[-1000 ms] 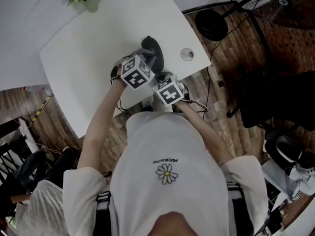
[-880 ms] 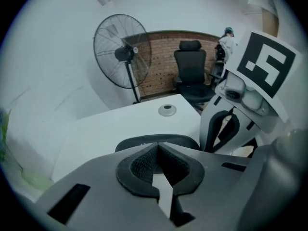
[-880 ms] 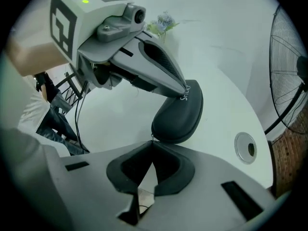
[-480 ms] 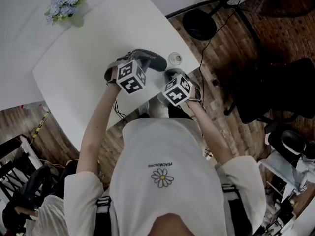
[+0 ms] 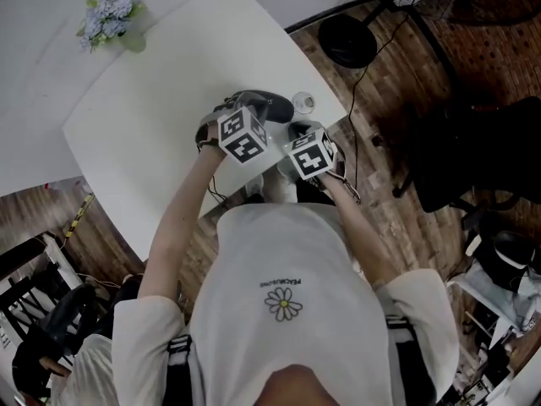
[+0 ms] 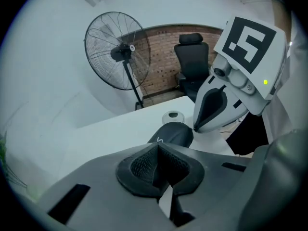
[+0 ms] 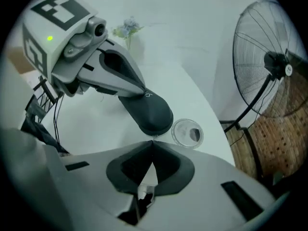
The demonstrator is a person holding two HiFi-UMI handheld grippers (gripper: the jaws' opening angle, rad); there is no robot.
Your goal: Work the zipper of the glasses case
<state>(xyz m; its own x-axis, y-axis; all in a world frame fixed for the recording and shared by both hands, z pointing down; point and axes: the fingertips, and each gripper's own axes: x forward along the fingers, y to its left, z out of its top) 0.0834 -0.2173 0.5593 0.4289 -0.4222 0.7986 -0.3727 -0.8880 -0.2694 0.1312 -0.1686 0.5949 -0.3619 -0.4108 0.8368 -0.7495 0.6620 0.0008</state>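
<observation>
The dark oval glasses case [image 5: 269, 104] lies on the white table [image 5: 144, 117] near its front corner. In the right gripper view the case [image 7: 149, 112] points its near end at my right gripper [image 7: 152, 141], whose jaws are shut with a small silvery zipper pull at their tip. My left gripper [image 7: 144, 93] is shut, its tips resting on the case's top at the far end. In the left gripper view the closed left gripper [image 6: 157, 146] points at the case [image 6: 173, 134], and the right gripper [image 6: 195, 128] touches the case's end.
A small round clear dish [image 7: 187, 132] sits beside the case by the table corner. A vase of pale flowers [image 5: 110, 15] stands at the table's far side. A standing fan [image 6: 118, 52] and a black office chair [image 6: 192, 71] are on the wooden floor beyond.
The case has turned from lying lengthwise away from me to lying across towards the right. Both grippers have stayed at the case, close together.
</observation>
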